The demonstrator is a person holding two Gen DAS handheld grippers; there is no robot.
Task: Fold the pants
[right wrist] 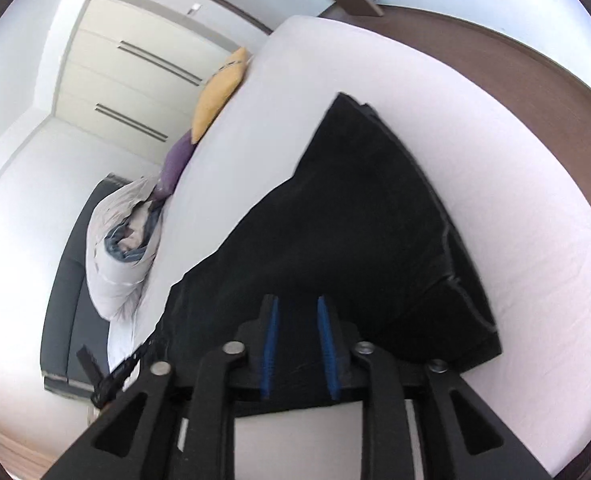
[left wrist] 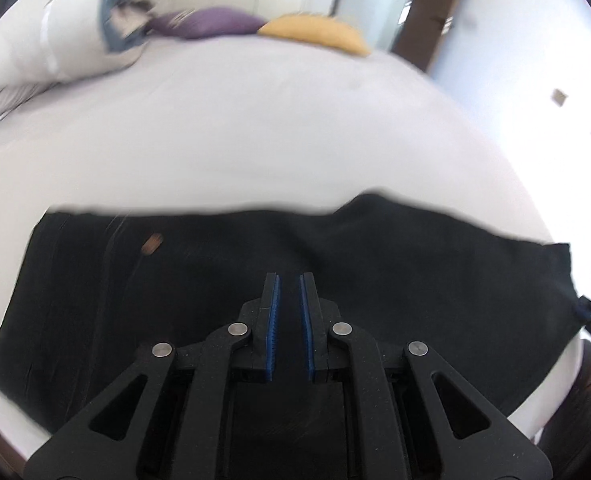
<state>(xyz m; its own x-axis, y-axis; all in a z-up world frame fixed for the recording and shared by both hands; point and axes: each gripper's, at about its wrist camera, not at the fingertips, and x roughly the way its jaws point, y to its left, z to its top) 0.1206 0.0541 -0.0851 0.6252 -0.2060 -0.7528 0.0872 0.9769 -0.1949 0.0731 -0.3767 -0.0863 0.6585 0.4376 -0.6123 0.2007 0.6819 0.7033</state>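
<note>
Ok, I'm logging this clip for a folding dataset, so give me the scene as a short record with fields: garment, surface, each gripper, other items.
garment: black pants, spread flat across the near part of the bed
surface: white bed sheet
left gripper: jaws apart with a narrow gap, over the pants, nothing between the pads
right gripper: jaws open, over the pants, nothing gripped
other items: purple cushion, yellow cushion, white bundled duvet at the far end
image quality: left view motion-blurred
</note>
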